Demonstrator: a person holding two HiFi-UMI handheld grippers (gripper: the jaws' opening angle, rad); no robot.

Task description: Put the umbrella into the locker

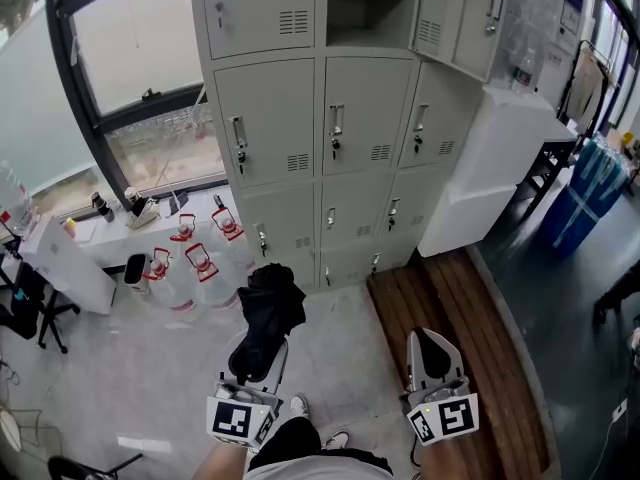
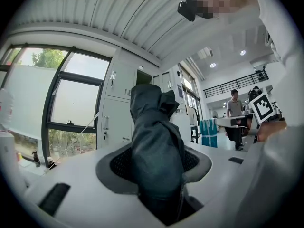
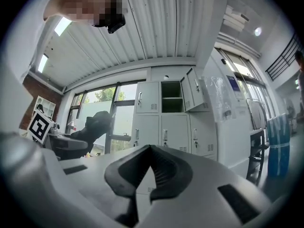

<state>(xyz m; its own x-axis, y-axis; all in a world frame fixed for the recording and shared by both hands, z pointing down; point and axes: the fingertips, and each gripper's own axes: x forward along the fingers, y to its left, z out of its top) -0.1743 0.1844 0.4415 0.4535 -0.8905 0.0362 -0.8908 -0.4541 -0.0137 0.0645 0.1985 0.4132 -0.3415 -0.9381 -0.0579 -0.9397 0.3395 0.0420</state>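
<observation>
Two handheld grippers face a bank of grey metal lockers (image 1: 330,118) as a person stands on a concrete floor beside a tall window (image 1: 140,98). The left gripper (image 1: 258,353) is clamped on a folded black umbrella (image 1: 265,313), its jaws set wide around the bundled fabric and pressing it from both sides. In the left gripper view the umbrella (image 2: 154,132) rises from between that gripper's (image 2: 154,163) pads and fills the middle of the frame. The umbrella is held in the air in front of the person, well apart from the lockers and outside every compartment.

The right gripper (image 1: 432,353) is level alongside, its jaws drawn together with nothing between them. The right gripper view shows its own (image 3: 149,170) dark pads meeting at the tips and the umbrella (image 3: 92,125) off to the left.

One compartment (image 1: 370,3) in the top row stands open, its door swung to the right; the other doors in view are shut. Several clear water jugs (image 1: 190,263) with red caps sit on the floor against the lockers' left end. A strip of wooden decking (image 1: 450,318) runs along the right. The person's shoes (image 1: 300,405) show at the bottom edge.
</observation>
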